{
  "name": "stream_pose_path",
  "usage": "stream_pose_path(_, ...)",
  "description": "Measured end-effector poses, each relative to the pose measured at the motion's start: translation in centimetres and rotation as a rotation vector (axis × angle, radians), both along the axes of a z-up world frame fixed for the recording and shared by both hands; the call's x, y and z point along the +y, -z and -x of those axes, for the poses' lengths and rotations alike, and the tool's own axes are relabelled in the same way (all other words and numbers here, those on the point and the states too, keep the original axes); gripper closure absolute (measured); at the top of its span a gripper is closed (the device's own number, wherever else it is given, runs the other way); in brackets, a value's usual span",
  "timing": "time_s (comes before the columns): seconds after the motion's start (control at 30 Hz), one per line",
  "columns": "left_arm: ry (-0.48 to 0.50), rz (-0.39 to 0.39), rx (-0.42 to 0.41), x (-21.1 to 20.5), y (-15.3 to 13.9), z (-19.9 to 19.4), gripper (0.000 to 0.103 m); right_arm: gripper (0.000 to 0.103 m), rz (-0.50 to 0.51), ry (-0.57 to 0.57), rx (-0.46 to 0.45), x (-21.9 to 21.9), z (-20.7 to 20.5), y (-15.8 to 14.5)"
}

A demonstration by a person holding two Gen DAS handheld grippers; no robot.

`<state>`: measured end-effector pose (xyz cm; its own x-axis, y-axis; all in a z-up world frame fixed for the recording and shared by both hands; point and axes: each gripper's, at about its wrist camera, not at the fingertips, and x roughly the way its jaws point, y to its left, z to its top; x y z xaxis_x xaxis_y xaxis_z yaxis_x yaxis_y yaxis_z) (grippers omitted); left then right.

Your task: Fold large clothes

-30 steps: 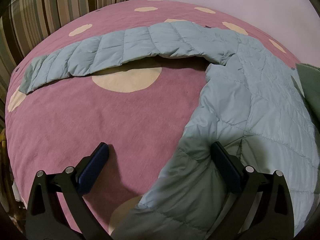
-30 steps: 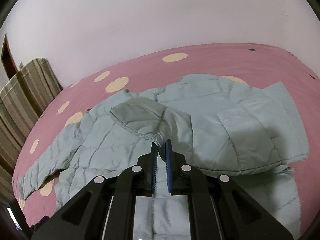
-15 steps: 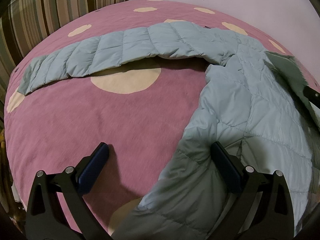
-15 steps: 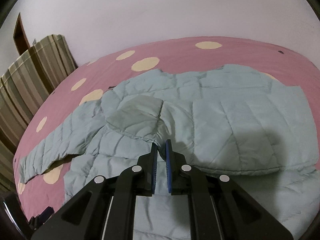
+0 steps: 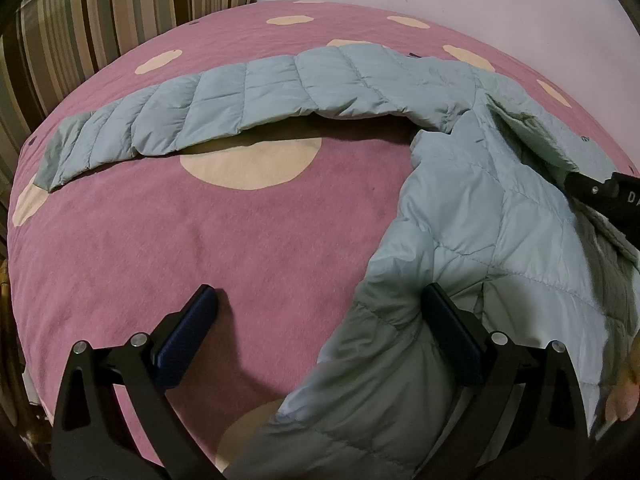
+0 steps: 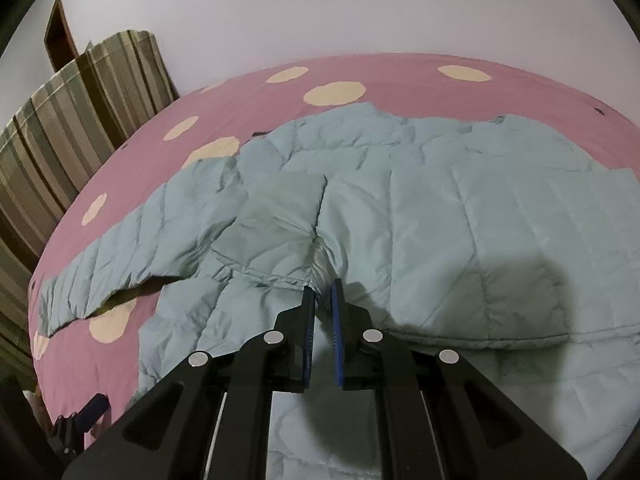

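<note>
A pale blue quilted jacket [image 5: 472,200] lies spread on a pink bed cover with cream dots [image 5: 160,240]. One sleeve [image 5: 208,108] stretches out to the left across the bed. My left gripper [image 5: 320,320] is open low over the jacket's lower edge, one finger over the cover, the other on the fabric. My right gripper [image 6: 323,292] is shut on the cuff of the other sleeve [image 6: 280,224], which is folded across the jacket's body [image 6: 440,232]. The right gripper [image 5: 600,196] shows at the right edge of the left wrist view.
A striped cushion or headboard [image 5: 100,20] stands at the bed's far left, and a pale wall [image 6: 320,12] runs behind the bed. A brown door frame [image 6: 60,36] shows beside it. Bare pink cover lies left of the jacket.
My right gripper has carried the sleeve cuff leftward across the jacket's body and a little lower, and has come into the left wrist view. The left gripper has stayed where it was.
</note>
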<state>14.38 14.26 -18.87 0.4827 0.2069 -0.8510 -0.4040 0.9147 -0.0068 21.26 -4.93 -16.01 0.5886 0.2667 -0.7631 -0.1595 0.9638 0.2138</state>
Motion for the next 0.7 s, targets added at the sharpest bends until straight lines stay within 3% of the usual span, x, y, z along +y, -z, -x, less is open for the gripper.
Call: stream_pose_path(0.7,0.0,0.0,-0.002,0.0,0.1,0.3,0.002,0.095,0.016,-0.072,0.05,2.9,-0.1,1.4)
